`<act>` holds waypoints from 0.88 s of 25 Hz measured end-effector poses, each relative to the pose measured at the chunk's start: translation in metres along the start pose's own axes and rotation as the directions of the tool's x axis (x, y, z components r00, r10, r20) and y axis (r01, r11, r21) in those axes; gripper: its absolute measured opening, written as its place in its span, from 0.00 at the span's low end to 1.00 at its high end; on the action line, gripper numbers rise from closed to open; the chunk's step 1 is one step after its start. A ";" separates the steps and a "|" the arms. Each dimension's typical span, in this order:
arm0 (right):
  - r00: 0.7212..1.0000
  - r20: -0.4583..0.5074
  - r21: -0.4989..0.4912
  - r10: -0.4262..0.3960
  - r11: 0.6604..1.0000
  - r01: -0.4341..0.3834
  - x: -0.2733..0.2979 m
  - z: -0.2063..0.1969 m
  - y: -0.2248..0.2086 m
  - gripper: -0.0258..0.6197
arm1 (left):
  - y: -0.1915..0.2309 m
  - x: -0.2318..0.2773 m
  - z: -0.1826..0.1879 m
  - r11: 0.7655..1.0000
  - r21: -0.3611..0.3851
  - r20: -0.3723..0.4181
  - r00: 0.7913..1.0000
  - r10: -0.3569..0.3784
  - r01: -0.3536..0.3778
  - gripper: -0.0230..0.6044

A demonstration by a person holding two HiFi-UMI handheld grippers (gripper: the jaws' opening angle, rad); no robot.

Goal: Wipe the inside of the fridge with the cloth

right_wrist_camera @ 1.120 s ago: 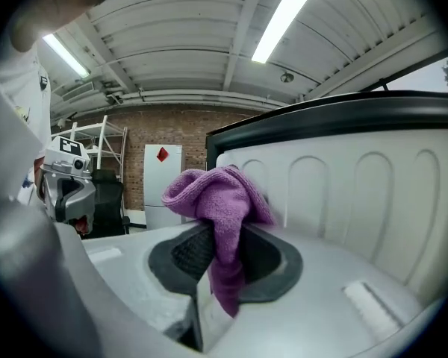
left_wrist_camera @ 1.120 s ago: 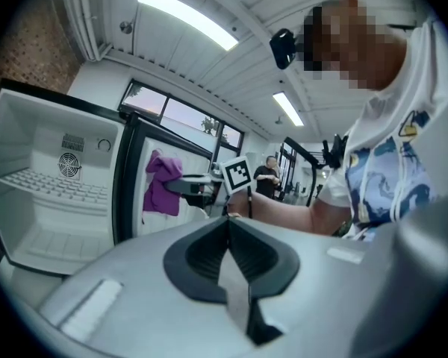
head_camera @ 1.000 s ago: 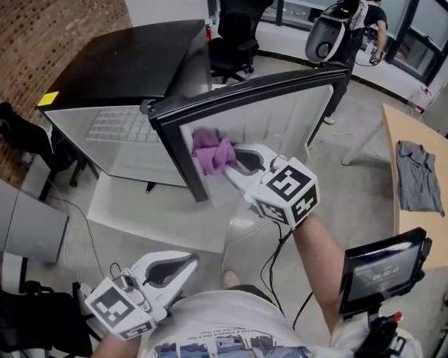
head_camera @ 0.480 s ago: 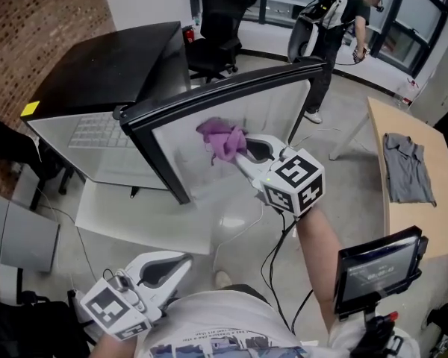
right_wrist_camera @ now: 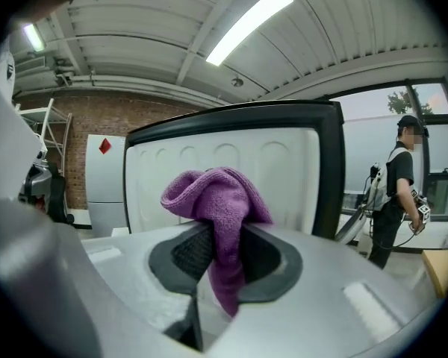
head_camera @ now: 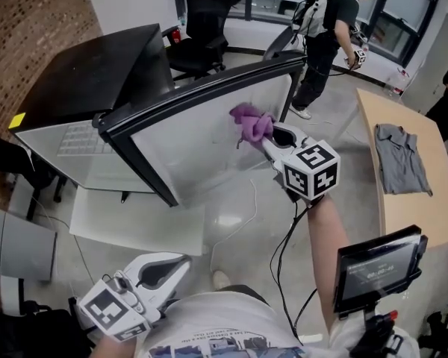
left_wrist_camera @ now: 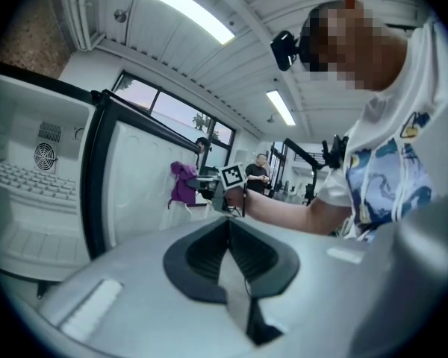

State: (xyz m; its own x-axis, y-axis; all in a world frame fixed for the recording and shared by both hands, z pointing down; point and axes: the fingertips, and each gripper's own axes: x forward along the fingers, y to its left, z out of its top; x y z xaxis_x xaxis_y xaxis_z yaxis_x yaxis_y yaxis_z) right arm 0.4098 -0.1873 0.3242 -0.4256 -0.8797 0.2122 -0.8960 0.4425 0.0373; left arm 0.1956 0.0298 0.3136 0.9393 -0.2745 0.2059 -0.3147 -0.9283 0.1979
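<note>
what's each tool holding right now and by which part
The right tool pinches the bunched purple terry cloth by its lower fold; the left tool holds nothing.

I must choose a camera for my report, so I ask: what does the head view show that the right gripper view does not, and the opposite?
Only the head view shows the left tongs held low, a grey shirt on a wooden table, and a screen. Only the right gripper view shows the ceiling lights. Both show the purple cloth clamped in the right tongs, the white inner face of the fridge door, and a person standing far off.
</note>
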 end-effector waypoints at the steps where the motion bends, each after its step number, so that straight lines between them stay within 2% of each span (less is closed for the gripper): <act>1: 1.000 -0.003 0.007 -0.020 1.000 0.020 -0.002 -0.002 -0.008 0.16 | 0.000 0.000 0.000 1.000 0.000 -0.001 1.000 -0.001 0.001 0.04; 7: 0.992 -0.022 0.038 -0.128 0.991 0.129 -0.015 -0.016 -0.048 0.16 | 0.000 0.002 -0.001 1.000 0.000 -0.007 1.000 -0.006 0.006 0.04; 15: 0.973 -0.049 0.054 -0.225 0.972 0.227 -0.030 -0.027 -0.074 0.16 | 0.000 0.002 -0.002 1.000 0.000 -0.006 1.000 -0.020 0.020 0.04; 18: 0.976 -0.044 0.049 -0.215 0.975 0.217 -0.035 -0.028 -0.068 0.16 | 0.000 0.001 -0.002 1.000 -0.004 -0.007 1.000 -0.021 0.021 0.04; 22: 0.991 -0.041 0.012 -0.131 0.991 0.132 -0.027 -0.024 -0.032 0.16 | 0.001 -0.002 -0.004 1.000 -0.008 -0.012 1.000 -0.024 0.024 0.04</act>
State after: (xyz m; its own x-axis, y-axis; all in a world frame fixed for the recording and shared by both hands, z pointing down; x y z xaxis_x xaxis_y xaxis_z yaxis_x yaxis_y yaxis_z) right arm 0.4533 -0.1740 0.3406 -0.2991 -0.9222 0.2451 -0.9457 0.3208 0.0529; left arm 0.1926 0.0301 0.3171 0.9450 -0.2489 0.2123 -0.2929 -0.9327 0.2103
